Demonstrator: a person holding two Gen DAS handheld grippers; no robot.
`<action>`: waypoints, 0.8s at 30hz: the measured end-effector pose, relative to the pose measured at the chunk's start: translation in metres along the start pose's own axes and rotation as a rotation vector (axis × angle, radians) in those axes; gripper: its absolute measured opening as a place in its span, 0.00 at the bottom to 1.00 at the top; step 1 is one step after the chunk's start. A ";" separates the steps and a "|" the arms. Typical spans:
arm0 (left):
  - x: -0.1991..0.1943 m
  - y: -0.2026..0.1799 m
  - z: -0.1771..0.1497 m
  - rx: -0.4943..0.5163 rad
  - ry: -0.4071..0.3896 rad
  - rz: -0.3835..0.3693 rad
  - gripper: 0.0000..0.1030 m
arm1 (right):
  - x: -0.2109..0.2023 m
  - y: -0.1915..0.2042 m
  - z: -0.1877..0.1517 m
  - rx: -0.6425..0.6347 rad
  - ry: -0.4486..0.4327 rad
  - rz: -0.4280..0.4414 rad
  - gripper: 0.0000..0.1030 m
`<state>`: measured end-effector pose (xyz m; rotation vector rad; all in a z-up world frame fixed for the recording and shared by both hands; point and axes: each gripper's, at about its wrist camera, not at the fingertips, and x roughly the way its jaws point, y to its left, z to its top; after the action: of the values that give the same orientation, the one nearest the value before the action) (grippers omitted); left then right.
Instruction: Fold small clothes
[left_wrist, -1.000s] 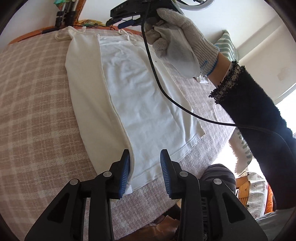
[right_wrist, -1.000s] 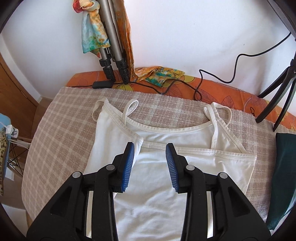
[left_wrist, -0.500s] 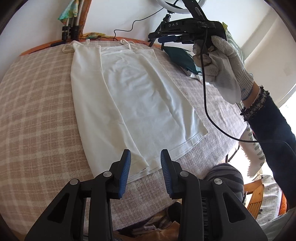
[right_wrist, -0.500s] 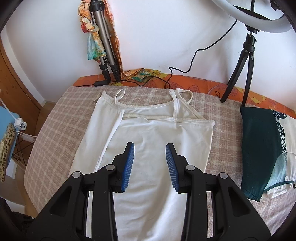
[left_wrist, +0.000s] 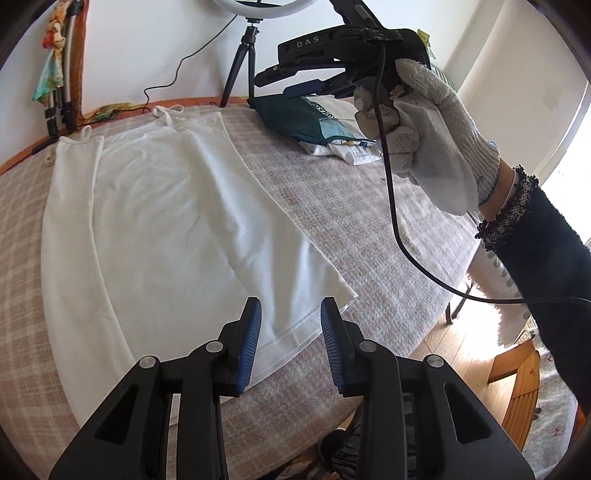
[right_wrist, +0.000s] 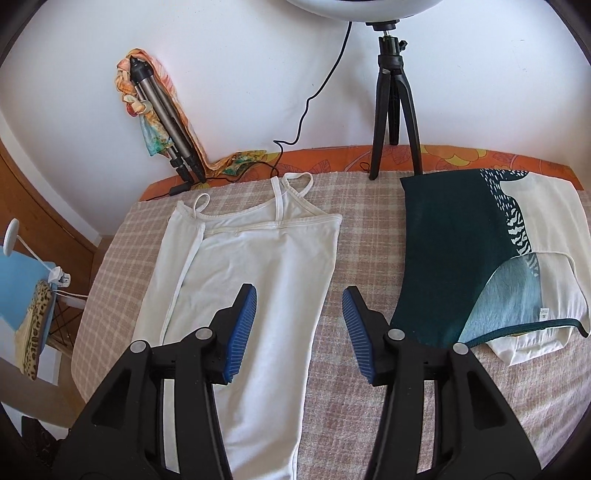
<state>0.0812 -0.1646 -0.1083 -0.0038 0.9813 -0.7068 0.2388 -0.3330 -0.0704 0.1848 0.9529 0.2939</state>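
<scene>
A white strappy top (left_wrist: 177, 225) lies flat on the checked table cover (left_wrist: 351, 206), its left side folded in over the middle; it also shows in the right wrist view (right_wrist: 255, 266). My left gripper (left_wrist: 290, 314) is open and empty, hovering above the hem near the top's lower right corner. My right gripper (right_wrist: 299, 299) is open and empty, raised above the table over the top's right edge. It also shows in the left wrist view (left_wrist: 299, 79), held in a gloved hand high over the table's far side.
A stack of folded clothes (right_wrist: 476, 254), dark green on top of white, lies right of the top. A ring-light tripod (right_wrist: 393, 114) and a folded tripod (right_wrist: 162, 114) with a scarf stand by the wall. Cables (right_wrist: 295, 136) run along the orange back edge (right_wrist: 461, 157).
Both grippers have lifted away from the top and moved right. The right gripper rose from the neckline and opened wider; the folded stack came into view.
</scene>
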 end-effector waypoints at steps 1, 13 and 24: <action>0.007 -0.006 0.003 0.022 0.008 -0.007 0.30 | 0.001 -0.005 -0.002 0.003 0.003 0.000 0.50; 0.073 -0.068 0.000 0.228 0.125 0.045 0.31 | 0.025 -0.045 -0.006 0.044 0.044 0.046 0.50; 0.091 -0.056 -0.002 0.227 0.081 0.114 0.13 | 0.074 -0.056 0.008 0.097 0.074 0.105 0.50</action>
<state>0.0816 -0.2573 -0.1612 0.2796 0.9655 -0.7143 0.2946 -0.3616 -0.1389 0.3157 1.0338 0.3533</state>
